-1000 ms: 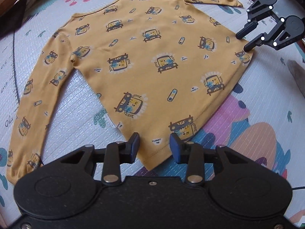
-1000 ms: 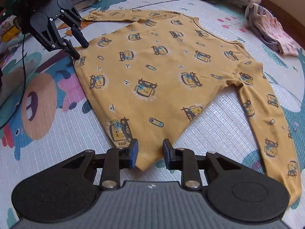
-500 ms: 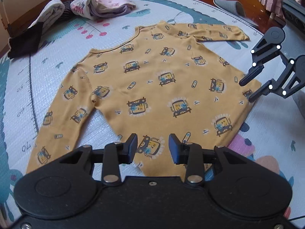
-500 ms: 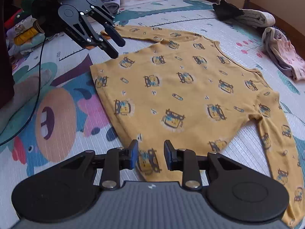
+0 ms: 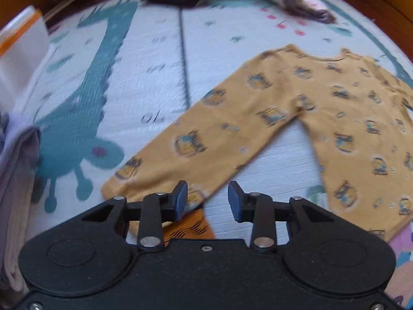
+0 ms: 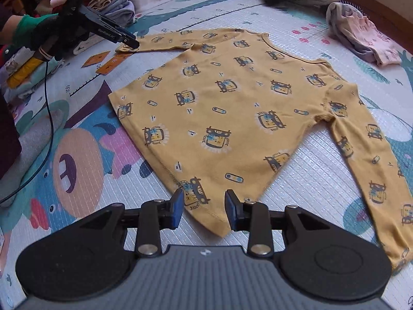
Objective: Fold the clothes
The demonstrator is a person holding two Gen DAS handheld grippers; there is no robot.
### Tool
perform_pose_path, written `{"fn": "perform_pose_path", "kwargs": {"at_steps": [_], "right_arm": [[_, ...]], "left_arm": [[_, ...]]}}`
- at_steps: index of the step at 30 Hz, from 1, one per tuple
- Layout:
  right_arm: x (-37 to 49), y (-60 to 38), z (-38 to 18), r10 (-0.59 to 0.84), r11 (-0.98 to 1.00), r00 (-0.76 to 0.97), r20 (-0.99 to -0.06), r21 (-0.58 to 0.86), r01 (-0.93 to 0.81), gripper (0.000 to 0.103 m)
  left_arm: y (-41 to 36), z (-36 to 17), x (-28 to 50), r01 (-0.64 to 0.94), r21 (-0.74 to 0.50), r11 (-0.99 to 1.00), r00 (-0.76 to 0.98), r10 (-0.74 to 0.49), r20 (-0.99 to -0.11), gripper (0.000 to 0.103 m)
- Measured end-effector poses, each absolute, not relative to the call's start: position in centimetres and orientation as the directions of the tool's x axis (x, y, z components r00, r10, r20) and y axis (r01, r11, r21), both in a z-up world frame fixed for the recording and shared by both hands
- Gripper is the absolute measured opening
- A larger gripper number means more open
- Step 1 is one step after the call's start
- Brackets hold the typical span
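Yellow shirt (image 6: pixel 227 108) spread flat on the play mat (image 6: pixel 304 178), nothing folded yet. Left hand-held gripper (image 5: pixel 207 200) wide open, empty, right over the sleeve cuff (image 5: pixel 121 180). Right hand-held gripper (image 6: pixel 204 208) open, empty, above the hem corner. Best to pinch cuff low, then fold inward.

The mustard-yellow long-sleeved cotton shirt with car prints (image 6: pixel 227 108) lies flat on the patterned foam play mat (image 6: pixel 304 178), sleeves spread to both sides. The left gripper (image 5: pixel 206 200) sits over one cuff; the right gripper (image 6: pixel 204 208) sits over the hem corner. A crumpled pink-and-grey garment (image 6: pixel 361 36) lies beyond the collar.
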State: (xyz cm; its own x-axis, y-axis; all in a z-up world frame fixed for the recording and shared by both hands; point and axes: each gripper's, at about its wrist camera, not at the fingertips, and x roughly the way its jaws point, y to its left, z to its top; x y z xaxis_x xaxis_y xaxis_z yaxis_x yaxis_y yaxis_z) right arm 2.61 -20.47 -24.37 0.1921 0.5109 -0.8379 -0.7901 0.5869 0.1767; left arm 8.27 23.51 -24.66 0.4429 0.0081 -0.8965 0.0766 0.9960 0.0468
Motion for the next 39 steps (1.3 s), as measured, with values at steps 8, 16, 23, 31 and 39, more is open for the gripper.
{"fn": "perform_pose_path", "kwargs": {"at_steps": [8,16,23,31,39], "right_arm": [[5.0,-28.2,-24.0,0.551,0.773,0.277,-0.787,0.357,-0.525,0.037],[7.8,-42.3,-26.6,0.406,0.843,0.54,-0.737,0.53,0.09,0.037],[9.4,-47.3,-29.2,0.306,0.798,0.629,-0.714,0.553,0.239,0.043],[13.5,-46.2,-30.2,0.262,0.9,0.632,-0.729,0.421,0.112,0.042],[13.9,-45.6,-30.3,0.276,0.943,0.637,-0.72,0.332,-0.034,0.036]], "left_arm": [[20.3,-22.6,10.1,0.233,0.086,0.969,0.483,-0.038,-0.875,0.036],[10.1,-18.3,12.5,0.499,0.093,0.862,0.485,-0.189,-0.854,0.038],[1.0,-15.0,14.0,0.707,0.083,0.702,0.379,-0.277,-0.883,0.039],[-8.0,-14.4,12.5,0.829,-0.006,0.56,0.224,-0.341,-0.913,0.044],[-10.2,-16.8,12.4,0.823,-0.017,0.567,0.238,-0.372,-0.897,0.045]]}}
